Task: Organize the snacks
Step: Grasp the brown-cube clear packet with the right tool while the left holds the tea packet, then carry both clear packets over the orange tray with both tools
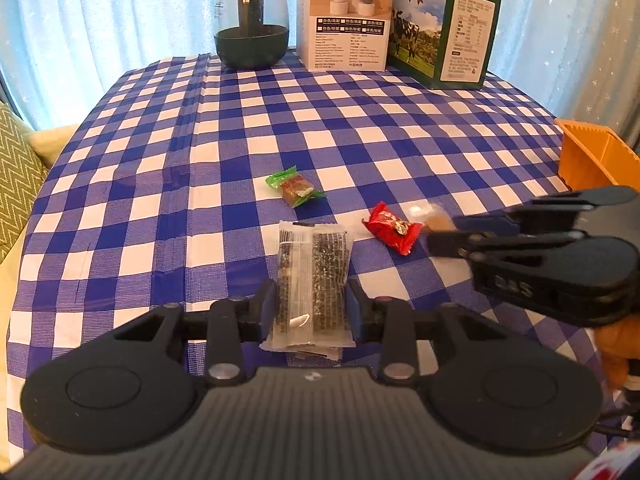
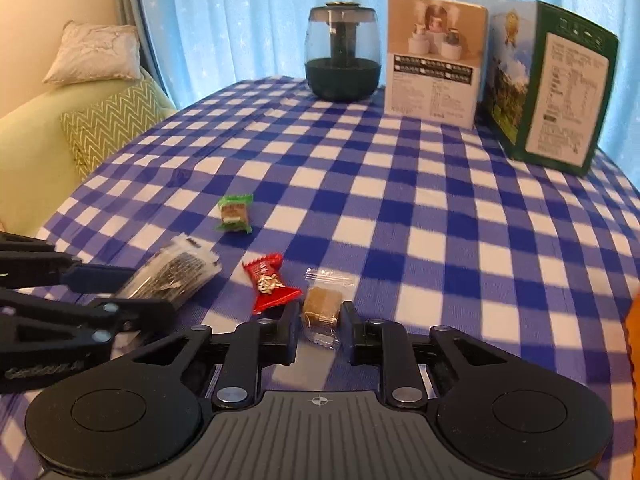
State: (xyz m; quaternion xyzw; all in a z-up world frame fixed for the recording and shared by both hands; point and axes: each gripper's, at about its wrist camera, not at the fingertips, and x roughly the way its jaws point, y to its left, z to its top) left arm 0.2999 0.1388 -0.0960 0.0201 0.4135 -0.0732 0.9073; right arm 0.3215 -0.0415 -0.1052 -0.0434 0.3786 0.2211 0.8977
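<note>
My left gripper (image 1: 311, 309) is shut on a clear packet of dark seaweed snack (image 1: 312, 276), also seen in the right wrist view (image 2: 176, 276). My right gripper (image 2: 320, 326) is closed on a clear-wrapped brown candy (image 2: 322, 306), blurred in the left wrist view (image 1: 434, 218). A red wrapped candy (image 1: 392, 227) lies on the checked cloth between the two grippers, also in the right wrist view (image 2: 270, 282). A green wrapped candy (image 1: 295, 186) lies farther out, also in the right wrist view (image 2: 234, 214).
An orange bin (image 1: 596, 156) stands at the table's right edge. At the back stand a dark humidifier (image 1: 252, 20), a white box (image 1: 346, 16) and a green milk carton box (image 1: 444, 28). A sofa with cushions (image 2: 108, 120) is to the left.
</note>
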